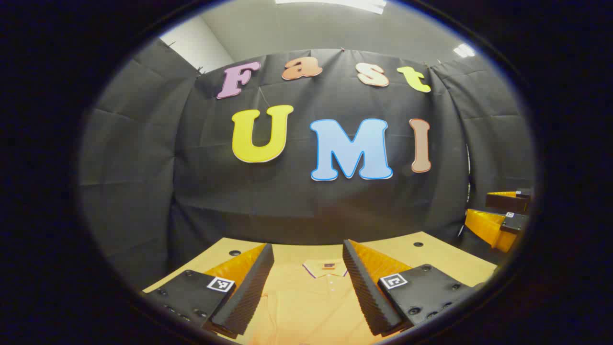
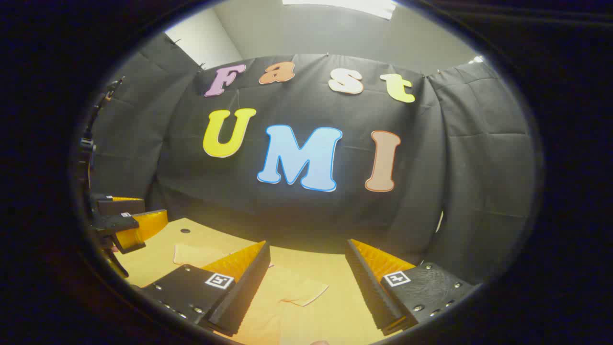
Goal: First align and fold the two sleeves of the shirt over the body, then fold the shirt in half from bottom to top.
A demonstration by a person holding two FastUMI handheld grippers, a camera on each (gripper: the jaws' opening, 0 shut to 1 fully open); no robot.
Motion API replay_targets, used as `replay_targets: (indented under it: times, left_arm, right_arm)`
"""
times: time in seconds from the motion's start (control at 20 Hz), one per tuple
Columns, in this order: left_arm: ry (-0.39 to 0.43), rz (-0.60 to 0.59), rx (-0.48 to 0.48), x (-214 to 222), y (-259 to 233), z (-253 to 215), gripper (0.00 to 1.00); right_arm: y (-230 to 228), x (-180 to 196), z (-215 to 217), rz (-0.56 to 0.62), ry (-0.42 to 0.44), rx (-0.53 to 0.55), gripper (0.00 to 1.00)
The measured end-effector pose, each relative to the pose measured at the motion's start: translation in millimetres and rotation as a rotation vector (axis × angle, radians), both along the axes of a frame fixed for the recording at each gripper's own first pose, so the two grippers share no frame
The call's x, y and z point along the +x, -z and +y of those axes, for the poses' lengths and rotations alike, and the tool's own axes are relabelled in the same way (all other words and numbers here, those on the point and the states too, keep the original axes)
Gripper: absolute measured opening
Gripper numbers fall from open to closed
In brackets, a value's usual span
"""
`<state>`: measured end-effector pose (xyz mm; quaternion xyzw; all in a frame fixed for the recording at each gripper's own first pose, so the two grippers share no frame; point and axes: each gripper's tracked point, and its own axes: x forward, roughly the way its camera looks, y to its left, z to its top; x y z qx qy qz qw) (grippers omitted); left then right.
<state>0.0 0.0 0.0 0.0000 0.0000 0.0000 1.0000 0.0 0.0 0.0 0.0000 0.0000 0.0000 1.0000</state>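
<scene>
An orange polo shirt (image 1: pixel 306 302) lies flat on the table, its collar (image 1: pixel 326 267) pointing to the far side. My left gripper (image 1: pixel 306 245) hovers above the shirt's chest, open, with nothing between its fingers. In the right gripper view a short sleeve (image 2: pixel 302 290) of the shirt sticks out to the right between the fingers. My right gripper (image 2: pixel 306 244) hangs above that sleeve, open and holding nothing. Each gripper also appears at the edge of the other's view: the right gripper (image 1: pixel 498 211) at far right, the left gripper (image 2: pixel 128 215) at far left.
The table (image 1: pixel 431 254) is a pale wooden board with small round holes (image 1: pixel 418 244) near its far corners. The black cloth wall stands close behind the table's far edge. Another part of the shirt (image 2: pixel 196 254) lies toward the left.
</scene>
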Motion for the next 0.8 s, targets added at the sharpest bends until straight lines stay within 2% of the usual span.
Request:
replay_targets:
  times: [0.2,0.4,0.8]
  left_arm:
    - [0.004,0.056,-0.022,21,-3,5,0.95]
    - [0.028,0.032,-0.013,29,-6,5,0.96]
    - [0.052,0.027,0.009,34,-5,10,0.95]
  right_arm:
    - [0,9,3,0.016,0.019,0.038,0.95]
    - [12,16,0,0.067,0.062,0.081,0.96]
    - [20,22,-1,0.098,0.085,0.128,0.95]
